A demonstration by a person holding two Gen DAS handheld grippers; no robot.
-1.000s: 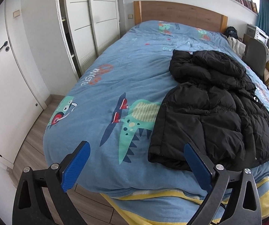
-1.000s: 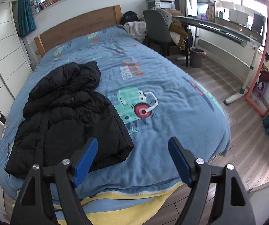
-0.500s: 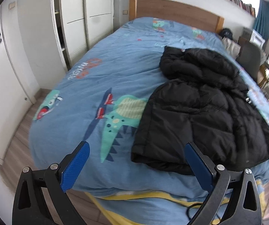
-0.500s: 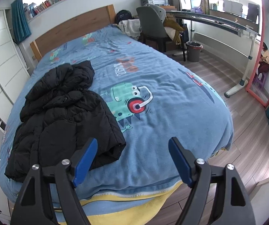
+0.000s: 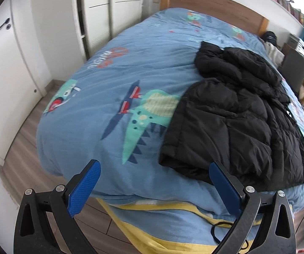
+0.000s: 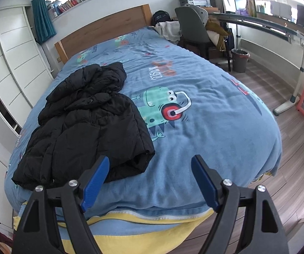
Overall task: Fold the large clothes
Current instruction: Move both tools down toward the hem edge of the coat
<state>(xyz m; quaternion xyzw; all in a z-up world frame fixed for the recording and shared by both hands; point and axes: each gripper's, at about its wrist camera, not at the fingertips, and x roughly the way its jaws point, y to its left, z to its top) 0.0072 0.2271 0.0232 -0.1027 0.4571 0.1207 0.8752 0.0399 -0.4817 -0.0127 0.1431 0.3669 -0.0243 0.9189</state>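
Left gripper (image 5: 154,176): released, jaws wide, nothing between, hovering off near edge of bed (image 5: 114,67), left of the jacket's near-left corner. Black puffer jacket (image 5: 232,114): one, lying on the bed's near half, hood toward far headboard (image 6: 101,29), hem bunched and partly doubled at near edge. Right gripper (image 6: 149,174): released too, empty, hovering past the near edge, jacket's near-right corner just left of its left finger.

Risks, judged: slick puffy fabric likely to slip from a shallow pinch; grabbing one layer only at the doubled hem, so fold comes out crooked; pinching the blue duvet along with the hem; jacket sliding off the near edge if dragged.

Count: one jacket, two grippers, one bed, one chair (image 6: 192,25) far right.
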